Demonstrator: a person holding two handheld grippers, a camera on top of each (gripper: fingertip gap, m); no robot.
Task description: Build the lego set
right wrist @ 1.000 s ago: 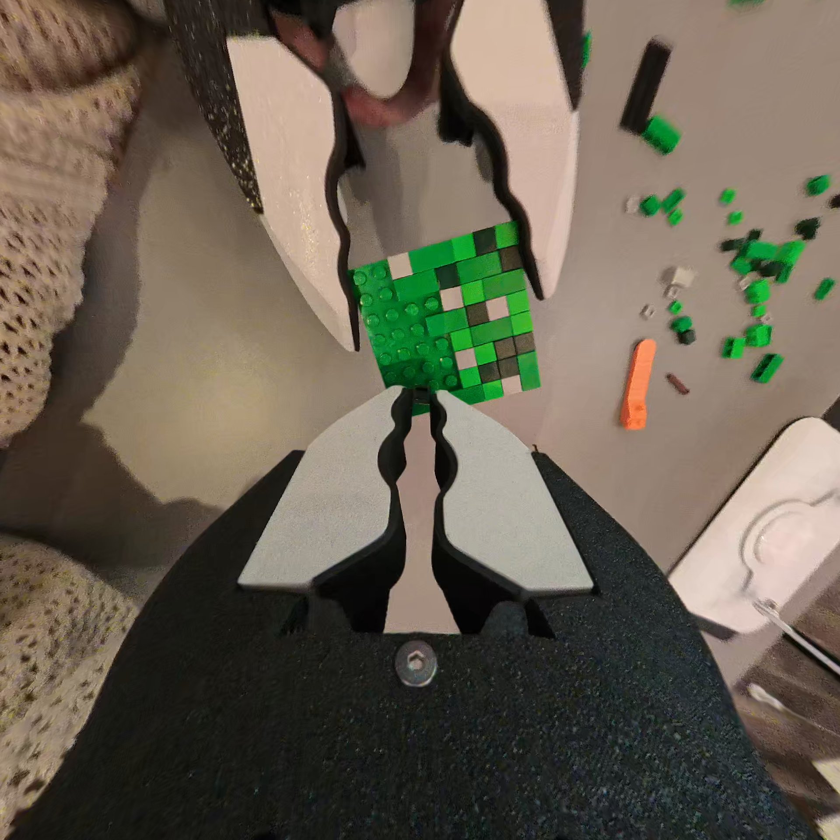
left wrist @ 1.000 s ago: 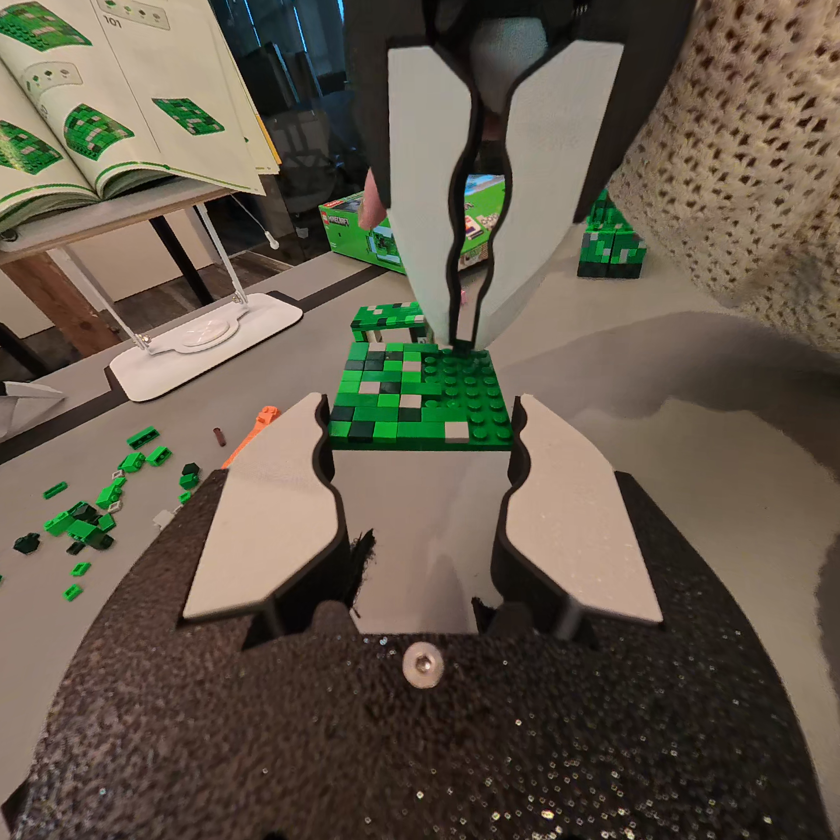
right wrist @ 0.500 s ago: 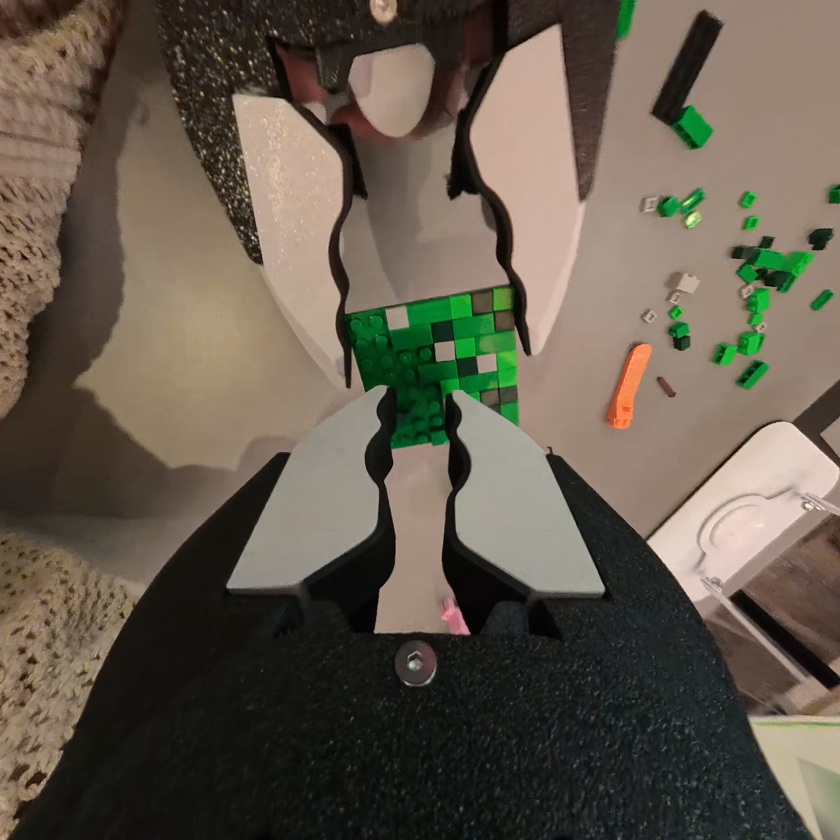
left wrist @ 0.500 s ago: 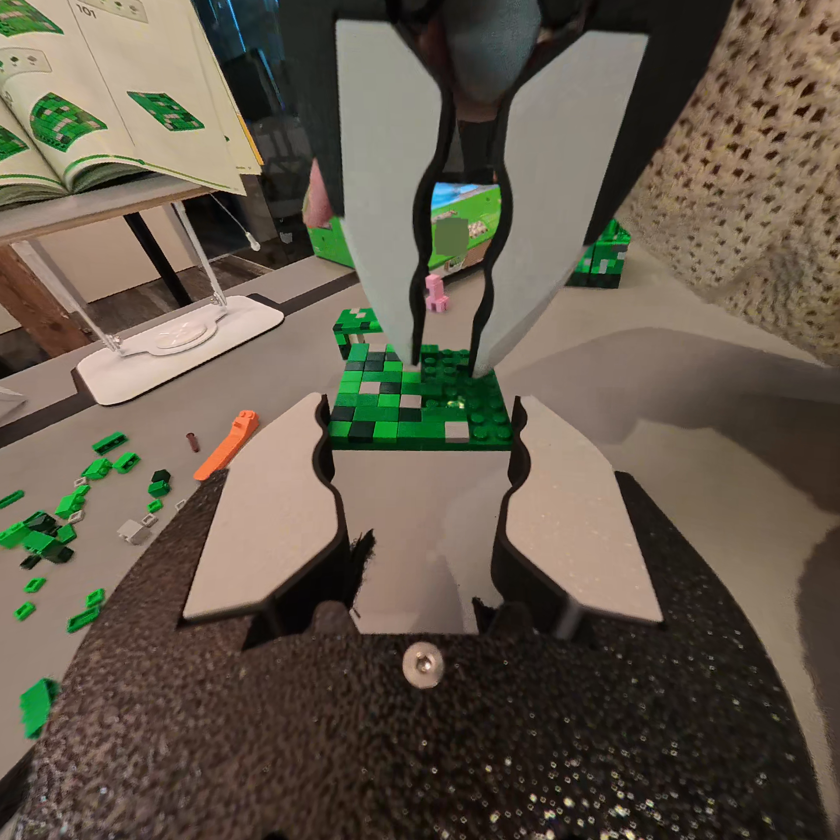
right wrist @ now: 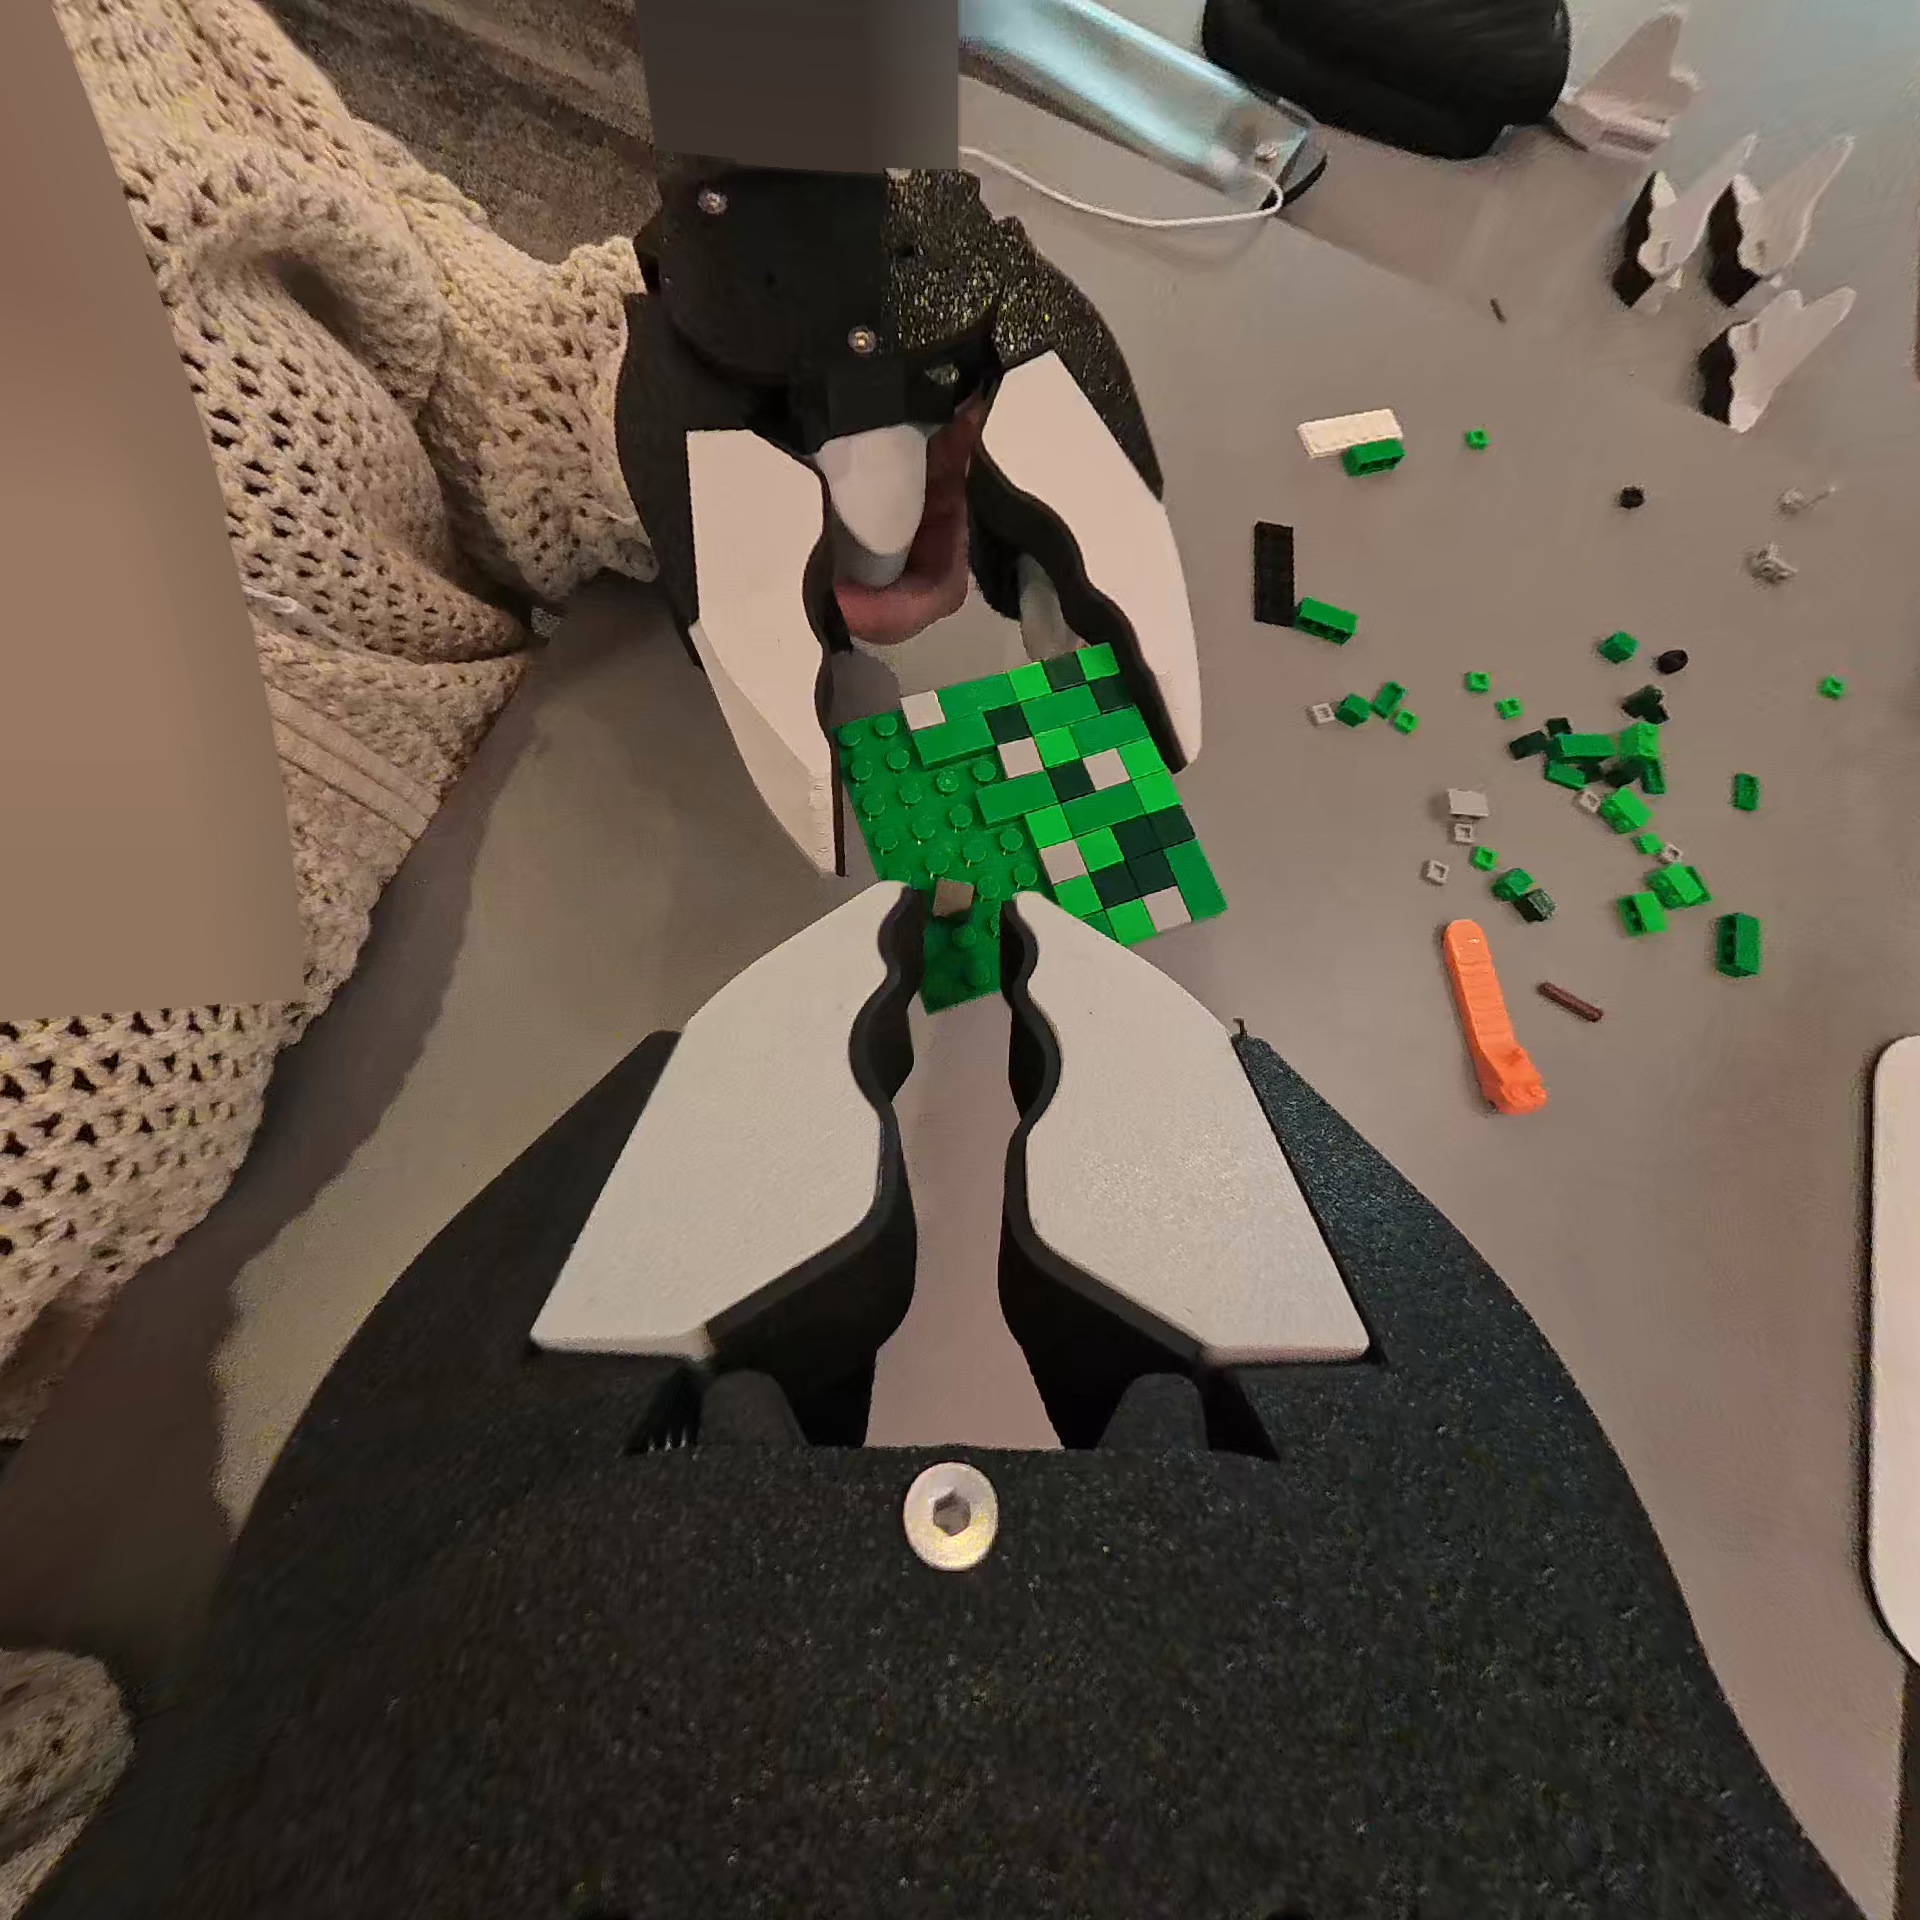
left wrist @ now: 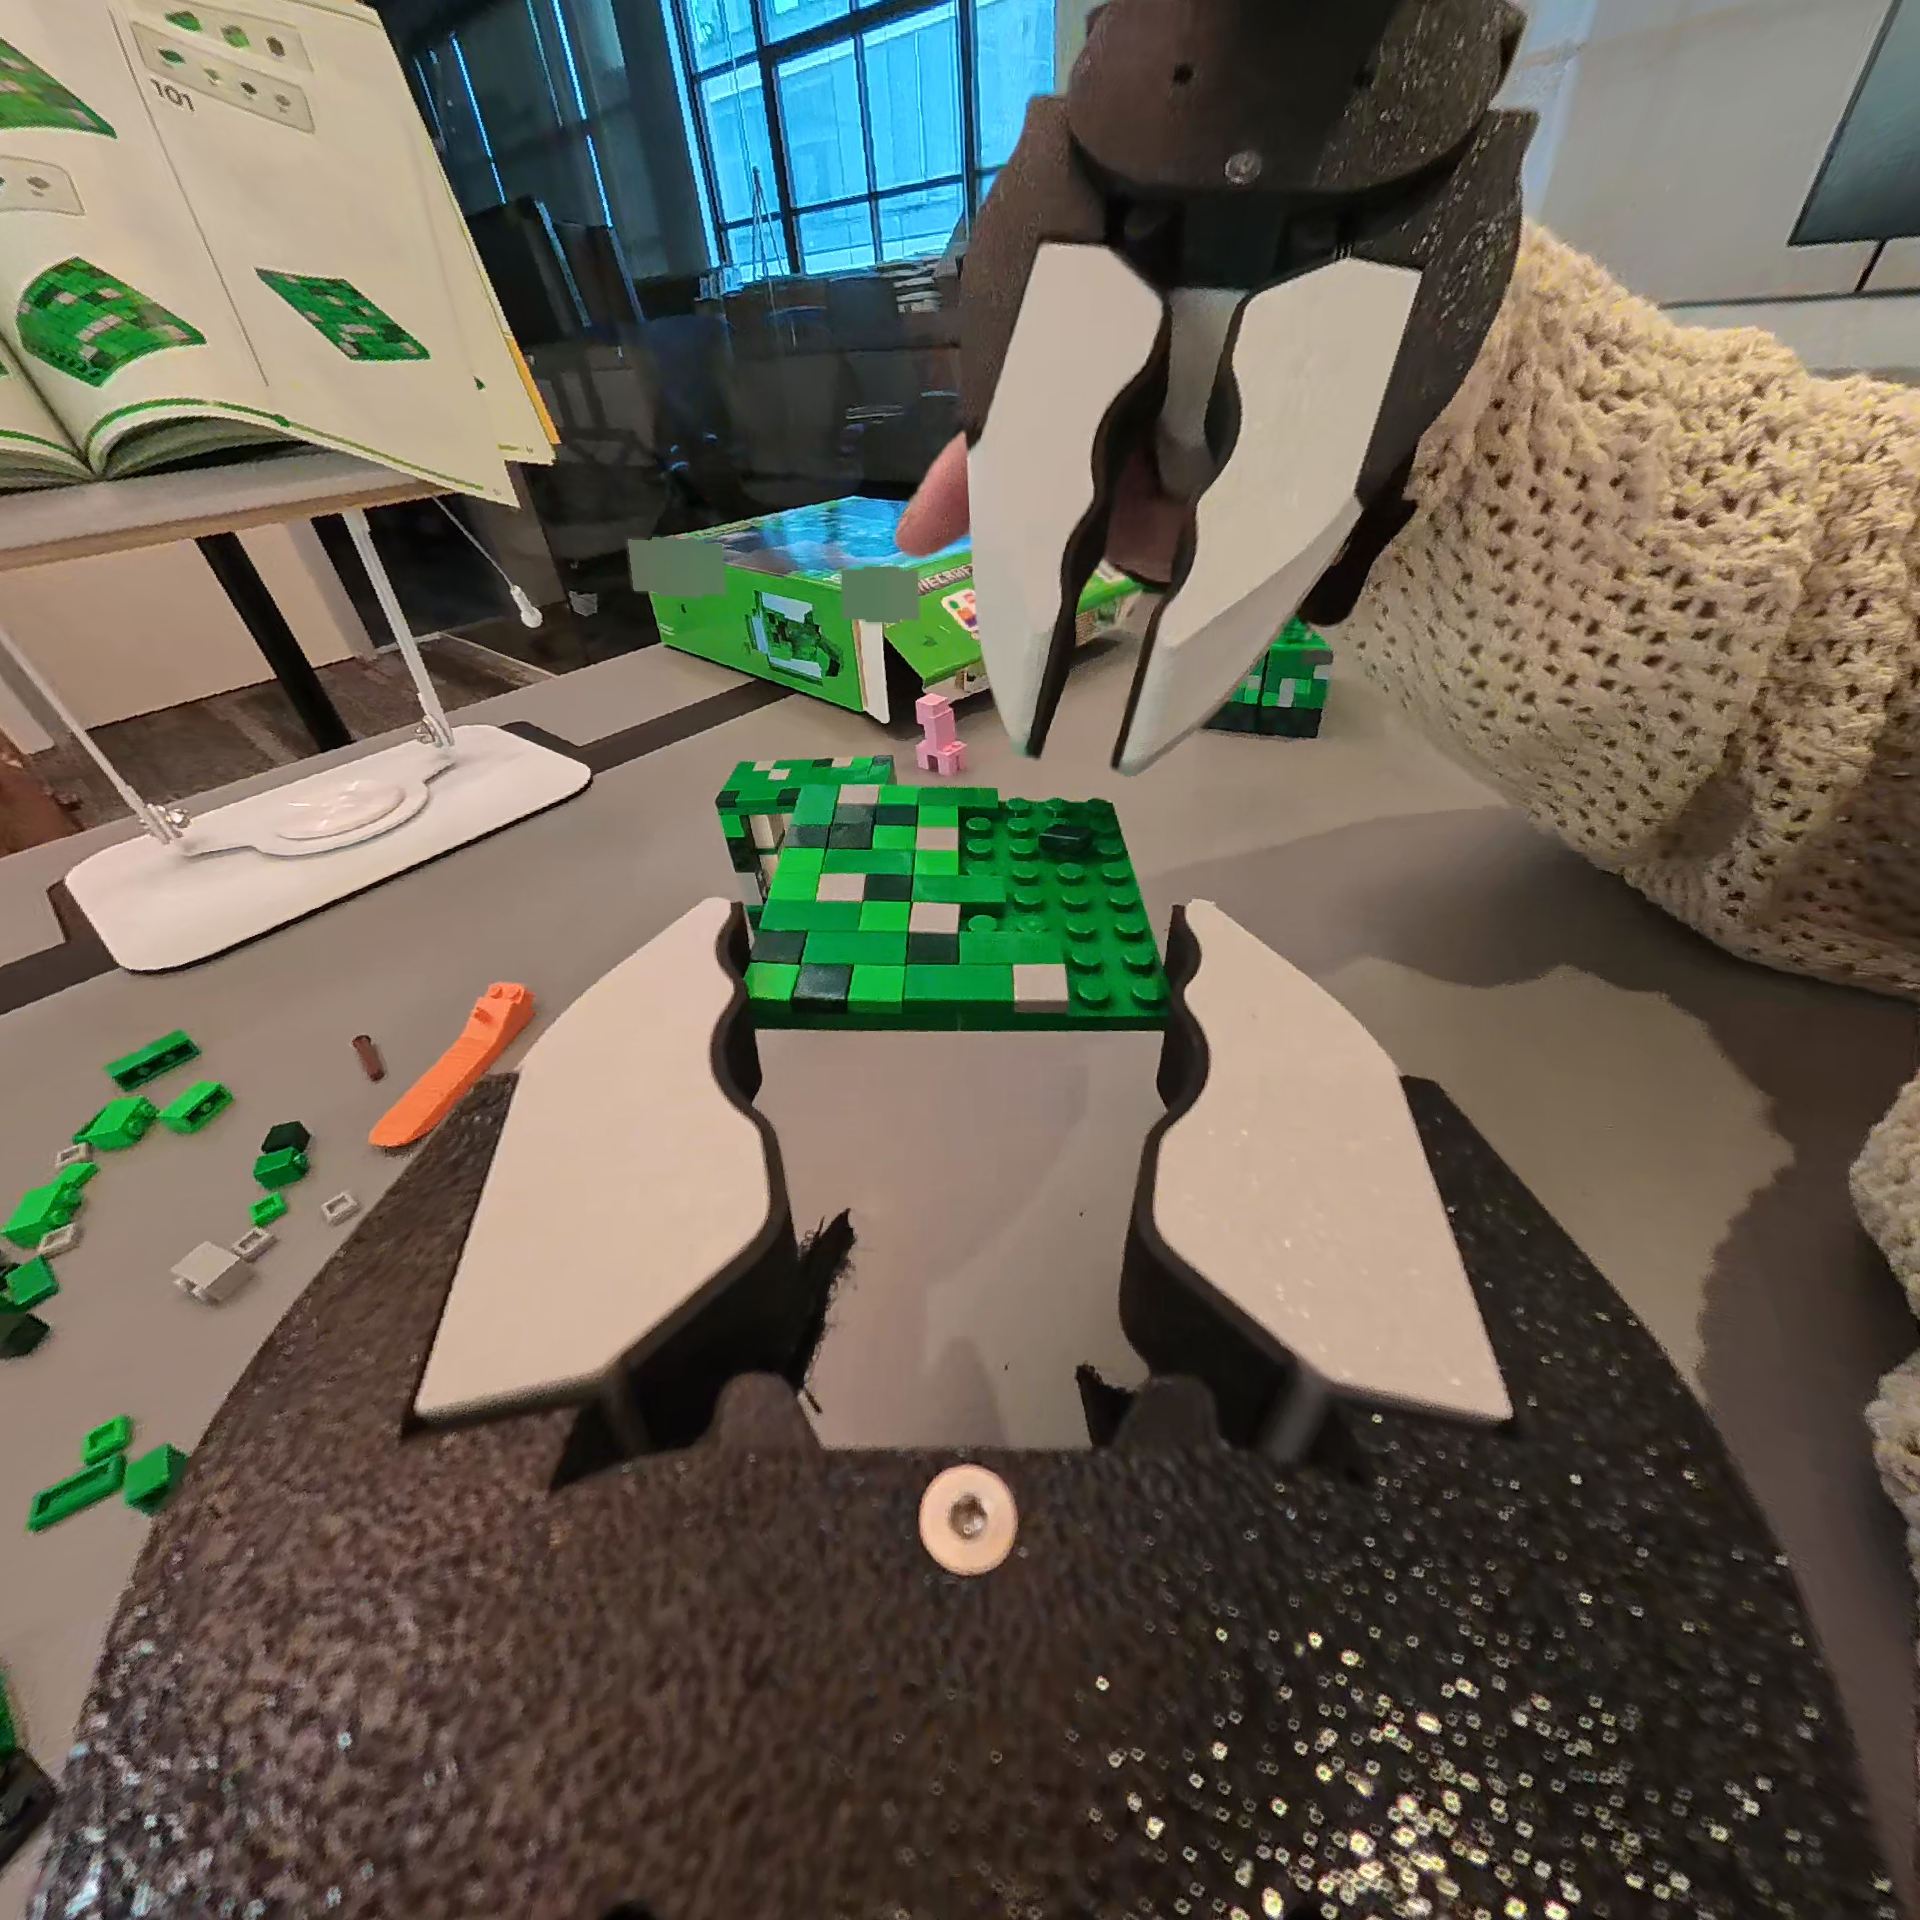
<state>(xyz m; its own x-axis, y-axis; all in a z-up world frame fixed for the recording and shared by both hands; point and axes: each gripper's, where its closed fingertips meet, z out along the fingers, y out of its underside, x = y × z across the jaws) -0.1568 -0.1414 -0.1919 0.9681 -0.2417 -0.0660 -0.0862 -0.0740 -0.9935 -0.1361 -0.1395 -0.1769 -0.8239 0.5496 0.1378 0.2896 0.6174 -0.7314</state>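
On the grey table, a square green plate is gripped at its two side edges by the left gripper, whose jaws are spread to the plate's full width. The plate's left half is covered with smooth tiles in light green, dark green and grey; its right half is bare studs, with one small dark piece seated near the far edge. Above the far edge, at about 1 o'clock from the plate's middle, the right gripper is held tips down, clear of the studs; a narrow gap is left between its jaws and nothing is seen between them. In the right wrist view the right gripper is seen over the plate's near corner, with the left gripper at 12 o'clock. An orange brick separator is laid at 9 o'clock from the plate, with loose green pieces scattered beyond it. At 12 o'clock, a small pink figure and a green box are found; a smaller green build is set at 1 o'clock. An open instruction booklet is propped on a white stand at 10 o'clock.
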